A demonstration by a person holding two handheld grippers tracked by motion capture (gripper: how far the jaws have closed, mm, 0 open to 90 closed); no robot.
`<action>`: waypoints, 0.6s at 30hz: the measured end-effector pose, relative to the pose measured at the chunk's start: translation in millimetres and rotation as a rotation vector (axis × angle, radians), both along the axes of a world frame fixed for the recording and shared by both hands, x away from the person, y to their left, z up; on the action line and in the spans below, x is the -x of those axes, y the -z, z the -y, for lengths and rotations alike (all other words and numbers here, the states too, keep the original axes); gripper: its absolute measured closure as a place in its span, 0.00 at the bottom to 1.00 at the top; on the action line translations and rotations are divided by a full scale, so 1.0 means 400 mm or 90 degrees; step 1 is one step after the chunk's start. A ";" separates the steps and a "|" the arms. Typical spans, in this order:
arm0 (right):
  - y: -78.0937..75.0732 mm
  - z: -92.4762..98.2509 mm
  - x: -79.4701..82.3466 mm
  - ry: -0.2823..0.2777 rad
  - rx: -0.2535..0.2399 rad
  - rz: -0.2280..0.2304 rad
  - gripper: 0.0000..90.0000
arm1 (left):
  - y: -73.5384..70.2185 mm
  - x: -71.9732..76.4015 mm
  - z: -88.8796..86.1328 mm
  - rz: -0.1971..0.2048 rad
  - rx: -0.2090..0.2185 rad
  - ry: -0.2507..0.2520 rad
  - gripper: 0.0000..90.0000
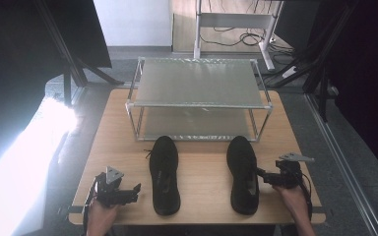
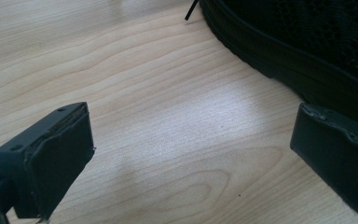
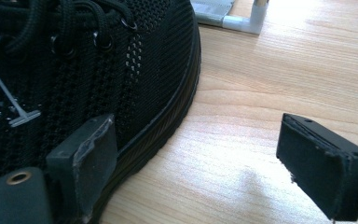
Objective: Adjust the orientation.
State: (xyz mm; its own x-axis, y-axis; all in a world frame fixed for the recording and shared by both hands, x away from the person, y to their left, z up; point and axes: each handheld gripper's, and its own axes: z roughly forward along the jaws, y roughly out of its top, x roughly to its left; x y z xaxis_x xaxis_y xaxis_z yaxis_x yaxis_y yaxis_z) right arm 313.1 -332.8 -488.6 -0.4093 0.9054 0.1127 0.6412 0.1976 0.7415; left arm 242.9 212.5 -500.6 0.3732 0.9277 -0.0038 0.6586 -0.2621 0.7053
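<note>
While right gripper (image 1: 265, 176) sits wide open by right shoe (image 1: 242, 173), near table (image 1: 202, 162) edge, one jaw could bump shoe's side, push it away. Left gripper (image 1: 137, 190) wide open, holds nothing, beside left shoe (image 1: 164, 173). Rack (image 1: 197, 104) far.

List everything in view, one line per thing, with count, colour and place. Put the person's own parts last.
shoes: 2, black, side by side on the table, toes toward the rack; left shoe, right shoe
rack: 1, grey shelves on a silver frame, two tiers, at the table's far half
table: 1, light wood, centre
desk frame: 1, white, on the floor behind the table
cables: several, dark, on the floor under that frame
left gripper: 1, black, open, beside the left shoe
right gripper: 1, black, open, one jaw over the right shoe's side
hands: 2, at the near edge; left hand, right hand
</note>
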 end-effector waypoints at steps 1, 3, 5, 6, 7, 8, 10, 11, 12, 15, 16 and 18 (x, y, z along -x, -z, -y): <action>0.000 0.001 0.001 0.000 -0.006 0.000 0.14 | 0.000 0.000 0.000 -0.003 -0.002 0.001 0.00; 0.001 0.009 0.003 -0.003 -0.013 0.004 0.13 | 0.000 0.000 0.001 -0.006 -0.004 0.002 0.00; 0.002 0.015 0.005 0.000 -0.018 0.006 0.13 | 0.001 0.000 0.002 -0.008 -0.006 0.002 0.00; 0.002 0.015 0.005 0.000 -0.018 0.006 0.13 | 0.001 -0.001 0.002 -0.009 -0.007 0.001 0.00; 0.003 0.018 0.006 -0.002 -0.020 0.007 0.13 | 0.000 0.000 0.002 -0.010 -0.008 0.000 0.00; 0.003 0.021 0.008 -0.002 -0.023 0.007 0.13 | -0.001 0.000 0.002 -0.010 -0.007 0.000 0.00; 0.002 0.026 0.011 -0.002 -0.031 0.006 0.12 | -0.003 0.001 0.002 -0.010 -0.007 -0.002 0.00; 0.002 0.027 0.013 -0.003 -0.034 0.007 0.12 | -0.004 0.001 0.002 -0.010 -0.006 -0.002 0.00; 0.001 0.028 0.015 -0.006 -0.038 0.007 0.12 | -0.005 0.001 0.003 -0.009 -0.004 -0.004 0.00; 0.001 0.034 0.020 -0.011 -0.048 0.002 0.11 | -0.008 0.001 0.003 -0.012 -0.004 -0.005 0.00; 0.001 0.037 0.023 -0.010 -0.053 0.002 0.11 | -0.010 0.002 0.003 -0.011 0.002 -0.006 0.00; -0.006 0.042 0.032 -0.012 -0.068 0.004 0.11 | -0.016 0.004 0.003 -0.011 0.014 -0.007 0.00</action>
State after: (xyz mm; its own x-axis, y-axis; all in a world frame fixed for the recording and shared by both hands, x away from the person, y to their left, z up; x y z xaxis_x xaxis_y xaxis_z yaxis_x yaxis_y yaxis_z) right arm 300.3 -349.6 -486.1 -0.4274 0.8805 0.2053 0.6336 0.1297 0.7627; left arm 241.2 211.2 -494.3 0.3629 0.9313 -0.0301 0.6734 -0.2398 0.6993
